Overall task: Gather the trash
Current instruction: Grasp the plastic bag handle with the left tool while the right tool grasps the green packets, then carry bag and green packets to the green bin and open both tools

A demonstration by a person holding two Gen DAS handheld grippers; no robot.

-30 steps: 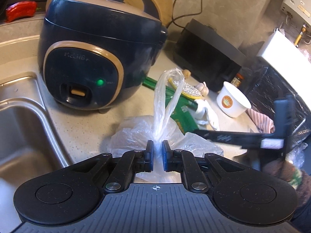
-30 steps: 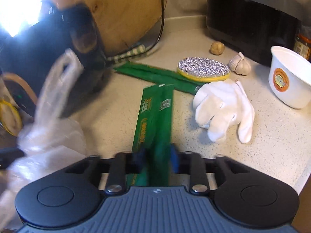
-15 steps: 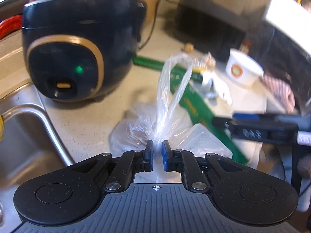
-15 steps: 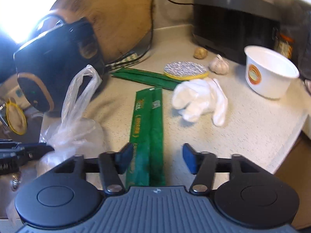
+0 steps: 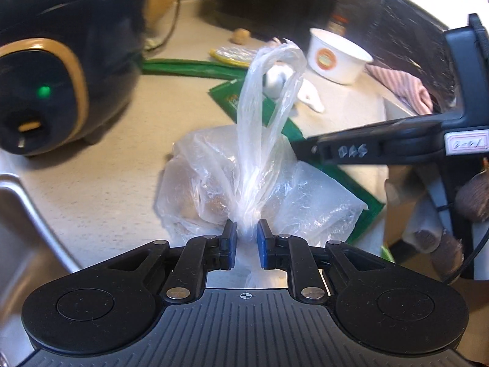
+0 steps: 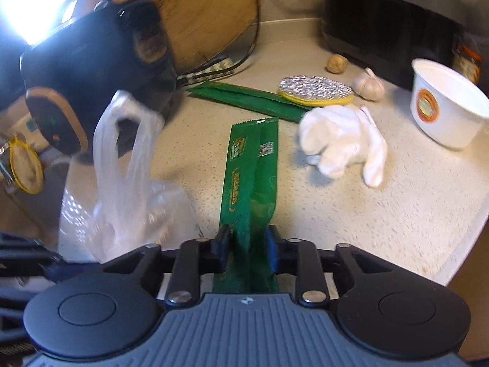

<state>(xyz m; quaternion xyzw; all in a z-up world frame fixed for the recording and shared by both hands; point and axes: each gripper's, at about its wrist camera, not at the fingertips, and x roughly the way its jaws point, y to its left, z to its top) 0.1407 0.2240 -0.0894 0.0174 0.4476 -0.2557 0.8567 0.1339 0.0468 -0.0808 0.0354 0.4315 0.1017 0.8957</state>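
Observation:
A clear plastic bag with some scraps inside rests on the speckled counter. My left gripper holds its twisted neck between the pads while the jaws are opening; the handles stand up in a loop. The bag also shows at the left of the right wrist view. A long green wrapper lies flat, pointing away from me. My right gripper is closing on its near end, and the foil crumples between the pads. From the left wrist view, the right gripper reaches in just behind the bag.
A dark rice cooker stands at the left, by the steel sink. A second green wrapper, a foil lid, a white glove, garlic and a white paper cup lie beyond. A black appliance stands behind.
The right jaws let go of the green wrapper, opened wide, then closed on it again. The left gripper sank and rolled with the bag neck, and its jaws widened a little.

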